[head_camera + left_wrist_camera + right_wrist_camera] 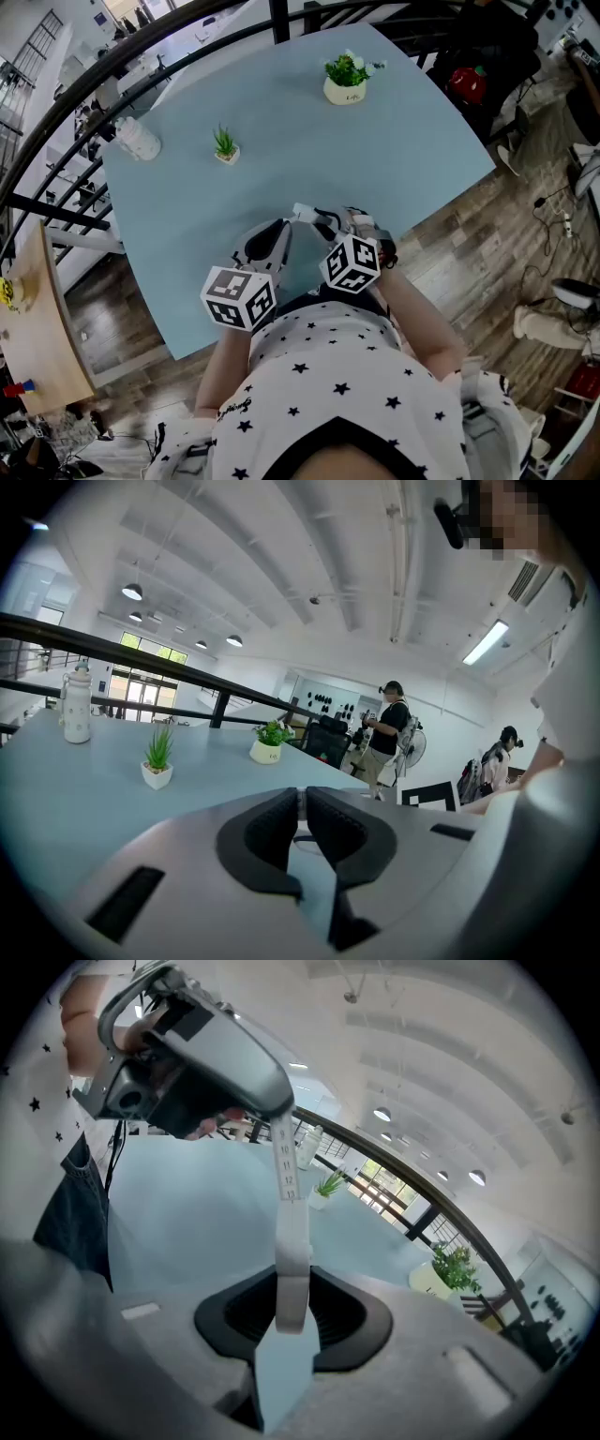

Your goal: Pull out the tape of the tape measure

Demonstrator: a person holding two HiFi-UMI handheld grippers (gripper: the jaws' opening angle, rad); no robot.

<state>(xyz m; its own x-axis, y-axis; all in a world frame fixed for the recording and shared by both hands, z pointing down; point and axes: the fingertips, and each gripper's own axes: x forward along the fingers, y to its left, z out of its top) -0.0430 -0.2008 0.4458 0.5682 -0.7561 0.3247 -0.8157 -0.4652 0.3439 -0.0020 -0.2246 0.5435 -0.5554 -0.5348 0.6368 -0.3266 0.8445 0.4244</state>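
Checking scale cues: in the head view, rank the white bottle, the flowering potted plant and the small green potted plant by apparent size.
1. The flowering potted plant and the white bottle look about alike, so they are left unranked.
2. The small green potted plant is clearly smallest.

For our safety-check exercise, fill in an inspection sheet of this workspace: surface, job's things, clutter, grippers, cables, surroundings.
Surface: light blue table, no spills seen.
Job's things: tape measure case sits in the right gripper; its tape runs out to the left gripper.
Clutter: small potted plant, larger potted plant and white bottle, all far from the job.
Grippers: left gripper shut on the tape; right gripper shut on the tape measure case.
Cables: cable and power strip on the floor.
Surroundings: black railing, wooden floor, standing person beyond the table.
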